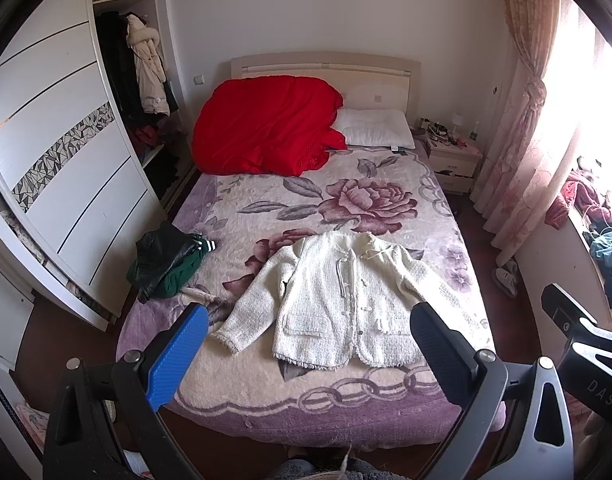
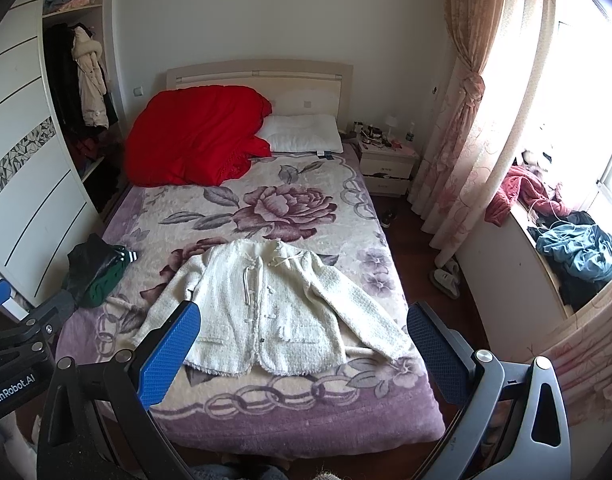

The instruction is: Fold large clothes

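Jacket [image 1: 337, 300] lies flat; both grippers [image 1: 306, 340] [image 2: 304, 336] gape empty, one reading "GenRobot.AI".

Right sleeve end of the white jacket [image 1: 337, 304] hidden behind the left gripper's dark finger pad [image 1: 437, 344], lower right of frame; nightstand [image 2: 387, 160] clutter too small to identify; window-ledge clothes pile [image 1: 609, 248] cut off at right edge.

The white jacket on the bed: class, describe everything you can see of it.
The white jacket looks like cream, nubby woven fabric with fringed edges. It lies flat and face up on the floral blanket, near the foot of the bed, collar toward the headboard, front closed with small fastenings, two low pockets, both sleeves angled outward. It is not yet folded. Neither gripper touches it.
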`<move>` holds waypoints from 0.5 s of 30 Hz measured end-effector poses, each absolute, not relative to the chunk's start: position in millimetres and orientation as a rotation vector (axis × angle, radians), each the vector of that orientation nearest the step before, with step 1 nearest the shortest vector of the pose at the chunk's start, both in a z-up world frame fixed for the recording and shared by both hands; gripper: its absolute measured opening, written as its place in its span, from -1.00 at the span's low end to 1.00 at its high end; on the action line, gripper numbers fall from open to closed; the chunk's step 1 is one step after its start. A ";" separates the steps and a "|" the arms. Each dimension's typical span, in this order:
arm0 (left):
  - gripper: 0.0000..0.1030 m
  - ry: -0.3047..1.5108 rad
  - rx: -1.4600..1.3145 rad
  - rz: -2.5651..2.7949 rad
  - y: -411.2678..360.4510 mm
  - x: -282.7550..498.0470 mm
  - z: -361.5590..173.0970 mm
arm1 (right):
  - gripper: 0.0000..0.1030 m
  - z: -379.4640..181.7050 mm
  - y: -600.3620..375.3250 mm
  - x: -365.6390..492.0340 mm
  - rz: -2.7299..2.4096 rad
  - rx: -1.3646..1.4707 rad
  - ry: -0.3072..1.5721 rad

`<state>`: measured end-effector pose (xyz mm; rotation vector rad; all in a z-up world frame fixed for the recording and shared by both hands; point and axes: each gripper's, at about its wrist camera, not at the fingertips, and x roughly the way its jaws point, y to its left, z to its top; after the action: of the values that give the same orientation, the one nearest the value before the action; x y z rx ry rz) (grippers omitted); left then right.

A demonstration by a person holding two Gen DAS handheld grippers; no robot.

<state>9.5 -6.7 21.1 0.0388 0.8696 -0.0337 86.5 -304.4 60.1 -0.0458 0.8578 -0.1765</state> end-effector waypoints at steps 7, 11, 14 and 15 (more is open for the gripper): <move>1.00 0.866 0.040 -0.033 -9.1 10.0 23.4 | 1.00 59.9 -304.1 85.2 -0.175 -0.044 0.857; 1.00 0.864 0.039 -0.034 -8.3 8.7 22.7 | 1.00 64.6 -302.7 85.9 -0.173 -0.043 0.854; 1.00 0.864 0.039 -0.034 -8.2 8.4 22.4 | 1.00 63.8 -302.5 85.1 -0.173 -0.044 0.853; 1.00 0.864 0.038 -0.035 -8.2 8.5 22.4 | 1.00 63.5 -302.8 84.9 -0.173 -0.043 0.853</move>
<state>8.5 -8.2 22.4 0.0381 0.8641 -0.0353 84.9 -302.8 63.5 -0.0429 0.8529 -0.1728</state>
